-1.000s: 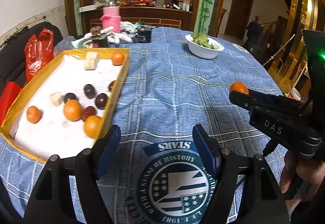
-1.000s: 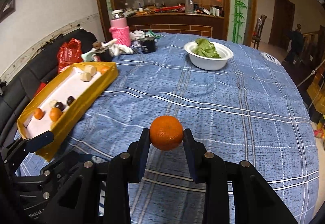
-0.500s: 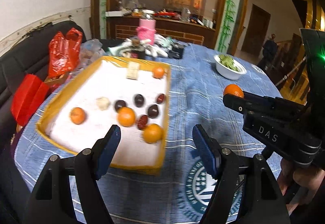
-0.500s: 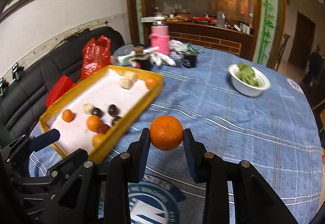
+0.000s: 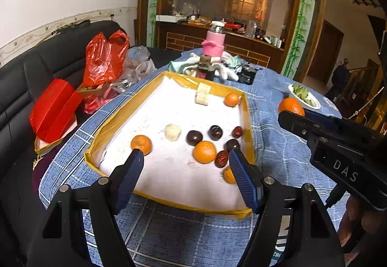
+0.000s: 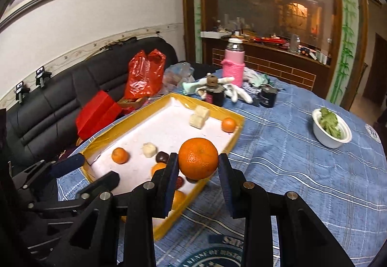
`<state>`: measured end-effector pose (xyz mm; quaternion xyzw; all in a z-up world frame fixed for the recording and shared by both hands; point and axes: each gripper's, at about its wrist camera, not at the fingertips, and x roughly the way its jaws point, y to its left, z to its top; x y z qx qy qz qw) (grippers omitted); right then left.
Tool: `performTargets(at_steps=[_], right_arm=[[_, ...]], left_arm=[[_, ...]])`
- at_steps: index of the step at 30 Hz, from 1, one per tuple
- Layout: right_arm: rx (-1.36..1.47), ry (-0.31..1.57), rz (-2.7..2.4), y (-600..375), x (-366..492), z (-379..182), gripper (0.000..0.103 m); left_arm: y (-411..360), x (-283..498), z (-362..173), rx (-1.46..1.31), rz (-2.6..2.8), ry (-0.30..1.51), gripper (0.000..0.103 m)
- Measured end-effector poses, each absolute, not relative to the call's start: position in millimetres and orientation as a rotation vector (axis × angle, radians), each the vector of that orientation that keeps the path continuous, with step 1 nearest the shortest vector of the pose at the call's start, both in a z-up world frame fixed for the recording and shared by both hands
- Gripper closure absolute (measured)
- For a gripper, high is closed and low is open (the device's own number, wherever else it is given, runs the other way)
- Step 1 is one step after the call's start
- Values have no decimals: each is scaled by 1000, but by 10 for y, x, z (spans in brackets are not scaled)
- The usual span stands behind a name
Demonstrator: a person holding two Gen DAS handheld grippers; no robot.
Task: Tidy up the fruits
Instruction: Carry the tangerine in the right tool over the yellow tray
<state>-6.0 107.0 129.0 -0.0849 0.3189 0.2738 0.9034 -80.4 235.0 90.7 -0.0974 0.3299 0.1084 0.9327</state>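
Observation:
My right gripper (image 6: 198, 165) is shut on an orange (image 6: 198, 158) and holds it in the air over the near right edge of the yellow-rimmed tray (image 6: 235, 137). The held orange also shows in the left wrist view (image 5: 291, 106). The tray (image 5: 249, 122) has a white floor with several oranges, dark plums, red dates and pale banana pieces; one orange (image 5: 204, 152) lies near its middle. My left gripper (image 5: 185, 170) is open and empty above the tray's near end.
A white bowl of greens (image 6: 331, 130) stands on the blue checked tablecloth (image 6: 302, 170) to the right. A pink bottle (image 6: 233, 62), gloves and small dark jars crowd the far end of the tray. A black sofa with red bags (image 5: 104, 59) lies left of the table.
Both grippers have swung left toward the tray, which now sits centred under the left gripper. The right gripper still holds the orange, now over the tray's edge.

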Motion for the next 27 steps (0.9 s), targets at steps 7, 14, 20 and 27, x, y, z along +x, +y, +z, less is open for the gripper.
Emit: performTargets(at_steps=[7, 14, 20, 27], right_arm=[[-193, 690, 597, 1289, 0, 1135, 70], [-194, 702, 615, 1442, 94, 1062, 70], [-196, 727, 620, 1539, 154, 969, 70], [-206, 746, 626, 1656, 208, 891, 70]], left_arm=[[2413, -754, 846, -193, 250, 704, 30], [2498, -734, 842, -194, 286, 710, 30], [2516, -694, 803, -185, 303, 734, 41], [2583, -675, 770, -197, 314, 748, 48]])
